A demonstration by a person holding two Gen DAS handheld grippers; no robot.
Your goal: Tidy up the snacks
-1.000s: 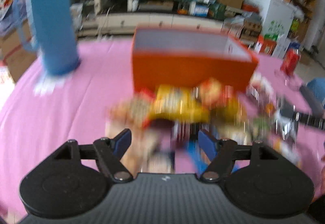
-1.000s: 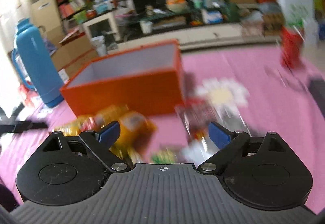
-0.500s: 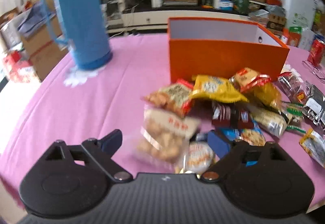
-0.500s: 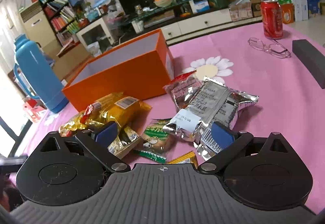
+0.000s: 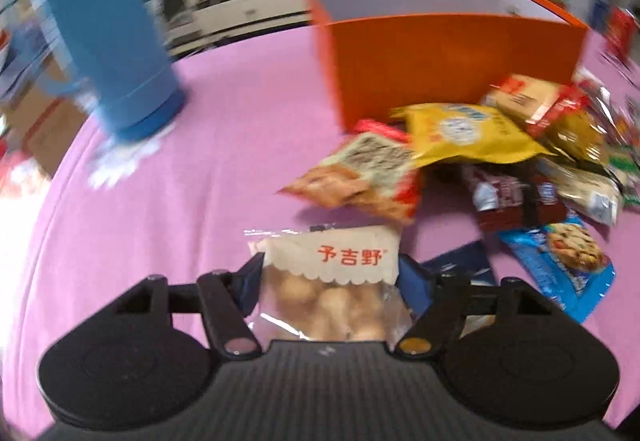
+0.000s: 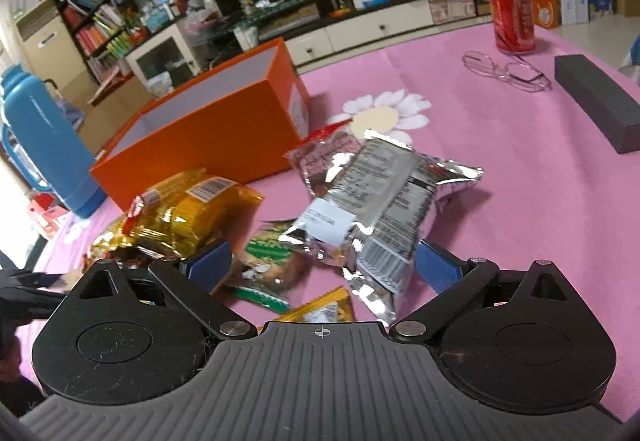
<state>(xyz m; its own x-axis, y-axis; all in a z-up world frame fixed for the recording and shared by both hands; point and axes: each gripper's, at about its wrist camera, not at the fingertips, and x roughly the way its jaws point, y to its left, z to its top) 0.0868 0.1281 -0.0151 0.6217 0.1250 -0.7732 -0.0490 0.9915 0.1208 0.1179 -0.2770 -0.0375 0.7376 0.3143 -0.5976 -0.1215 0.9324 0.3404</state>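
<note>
Left gripper (image 5: 328, 277) clamped on clear cookie bag (image 5: 332, 281); right gripper (image 6: 320, 261) spread wide above silver foil packet (image 6: 376, 201), near orange box (image 6: 208, 137).

Daylit fisheye views: left motion-blurred with glare at left, right sharp.

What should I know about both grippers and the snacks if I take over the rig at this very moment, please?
Left gripper: its fingers flank a clear bag of round biscuits with a white label; a firm grip cannot be confirmed.
Right gripper: open, empty, over the silver foil packet and green-wrapped snack.
The open orange cardboard box sits behind the pile; what shows of its inside holds no snacks.
Done: nothing visibly boxed.
Left: all packets, including the yellow packet, still lie on the pink tablecloth.
</note>
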